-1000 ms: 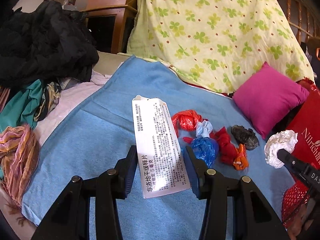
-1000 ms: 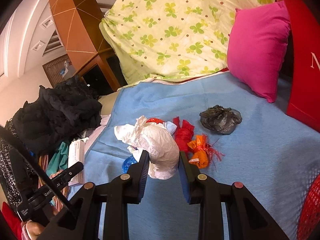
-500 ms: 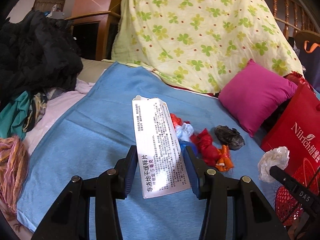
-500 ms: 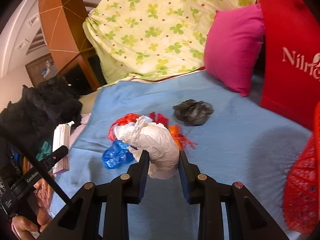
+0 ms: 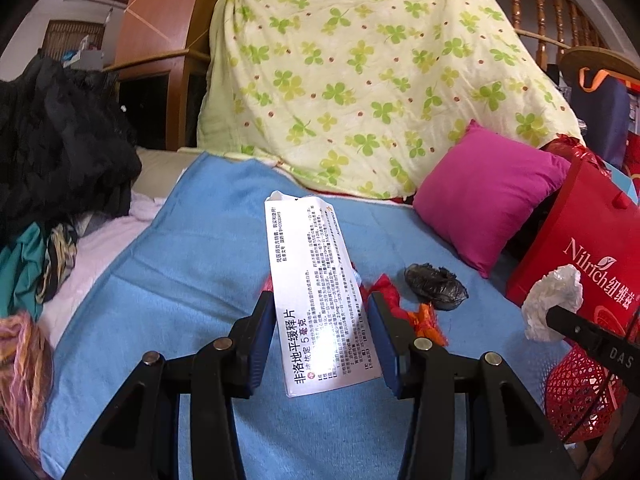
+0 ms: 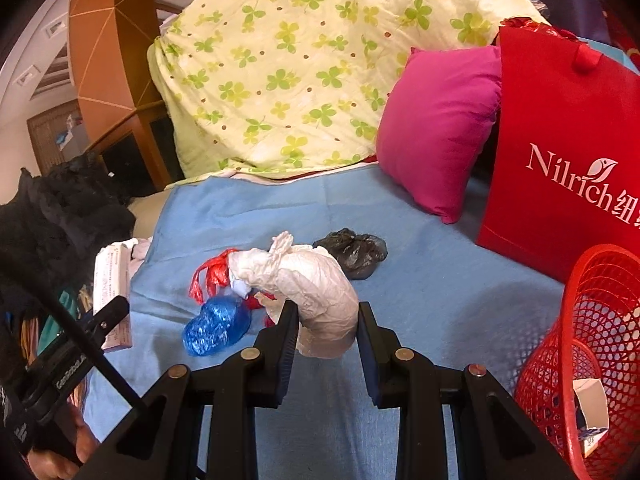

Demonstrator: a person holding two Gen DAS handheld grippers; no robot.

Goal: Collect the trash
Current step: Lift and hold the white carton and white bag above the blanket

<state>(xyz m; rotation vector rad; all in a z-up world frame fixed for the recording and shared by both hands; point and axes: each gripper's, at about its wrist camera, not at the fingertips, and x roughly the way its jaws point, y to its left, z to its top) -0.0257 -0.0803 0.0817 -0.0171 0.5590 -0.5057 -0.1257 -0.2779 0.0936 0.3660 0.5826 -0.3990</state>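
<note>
Both tongs have risen off the blue blanket (image 5: 168, 280) w/ loads since a sec ago. Left tongs (image 5: 320, 344) clamp a white medicine box (image 5: 316, 292); right tongs (image 6: 328, 344) pinch a white paper wad (image 6: 316, 288). Red basket (image 6: 592, 360) now sits just right of the right tongs, so drop-off looks next. Red bag (image 6: 560, 184) behind it reads "Nilrich"; box carries Chinese print, "5" legible.

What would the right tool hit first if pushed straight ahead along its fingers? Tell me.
Judging by the right wrist view, the right tool, shut on the white crumpled bag, points down at the blue blanket; the black bag lies nearest that line, though depth is unclear.
</note>
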